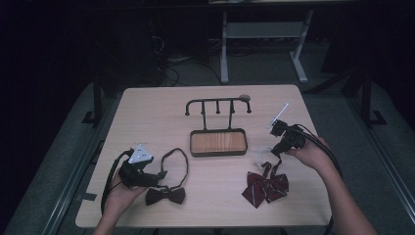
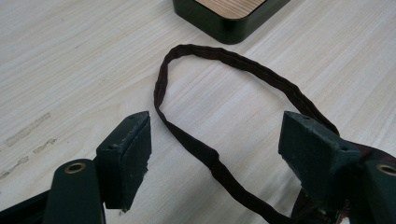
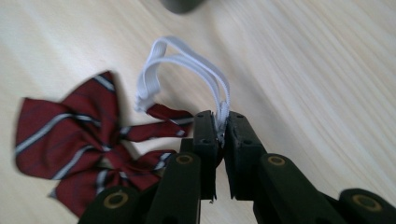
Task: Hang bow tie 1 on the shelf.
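Dark floor and the legs of another desk lie behind the pale wood-grain table (image 1: pixel 147 105) where I work. At its left my left gripper (image 1: pixel 155 177) hovers low with its jaws spread wide apart and nothing pinched; in the left gripper view the thin dark brown neck strap (image 2: pixel 212 161) runs across the table between the two pads without touching either. That strap loops back to the dark brown fabric bow tie (image 1: pixel 165 196) lying flat near the front edge, just beside my left hand (image 1: pixel 117 193). At the middle stands the black metal hook rack (image 1: pixel 218 104) on its wood-floored tray (image 1: pixel 218 142), well apart from both ties. To the right, the maroon bow tie with pale stripes (image 1: pixel 265 187) lies on the table near the front edge. My right gripper (image 3: pixel 221 140) is clamped tight on that tie's white elastic band (image 3: pixel 187 58), which arches up from the tie into my jaws.
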Action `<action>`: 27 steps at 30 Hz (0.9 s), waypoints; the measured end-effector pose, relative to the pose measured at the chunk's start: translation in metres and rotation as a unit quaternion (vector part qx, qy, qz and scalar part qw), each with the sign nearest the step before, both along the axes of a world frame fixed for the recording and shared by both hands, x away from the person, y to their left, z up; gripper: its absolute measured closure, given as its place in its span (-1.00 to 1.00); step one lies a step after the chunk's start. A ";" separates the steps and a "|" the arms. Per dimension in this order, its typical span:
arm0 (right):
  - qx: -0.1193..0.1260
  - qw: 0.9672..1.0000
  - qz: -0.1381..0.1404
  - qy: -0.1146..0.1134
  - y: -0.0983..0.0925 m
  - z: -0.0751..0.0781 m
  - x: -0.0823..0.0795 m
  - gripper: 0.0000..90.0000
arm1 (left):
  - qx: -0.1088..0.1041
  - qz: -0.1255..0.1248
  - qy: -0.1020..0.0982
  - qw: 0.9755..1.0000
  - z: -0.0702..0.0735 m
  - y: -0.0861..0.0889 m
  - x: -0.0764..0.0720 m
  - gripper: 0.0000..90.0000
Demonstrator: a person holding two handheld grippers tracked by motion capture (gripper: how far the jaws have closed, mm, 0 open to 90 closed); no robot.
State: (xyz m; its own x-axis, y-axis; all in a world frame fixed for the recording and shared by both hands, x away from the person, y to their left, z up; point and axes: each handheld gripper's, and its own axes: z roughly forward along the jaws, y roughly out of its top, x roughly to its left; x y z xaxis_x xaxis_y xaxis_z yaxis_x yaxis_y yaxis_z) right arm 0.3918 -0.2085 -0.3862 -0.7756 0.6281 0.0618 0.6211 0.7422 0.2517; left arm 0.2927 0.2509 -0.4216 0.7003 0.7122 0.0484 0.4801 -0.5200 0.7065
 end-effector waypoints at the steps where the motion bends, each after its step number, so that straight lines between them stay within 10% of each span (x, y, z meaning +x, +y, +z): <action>1: 0.002 1.000 0.006 0.000 0.001 0.002 -0.001 0.84 | -0.001 0.001 0.001 1.000 0.000 0.000 0.000 -0.42; 27: 0.039 0.998 0.051 -0.022 0.011 0.054 -0.012 0.84 | -0.002 -0.001 0.003 1.000 -0.001 -0.001 0.000 -0.42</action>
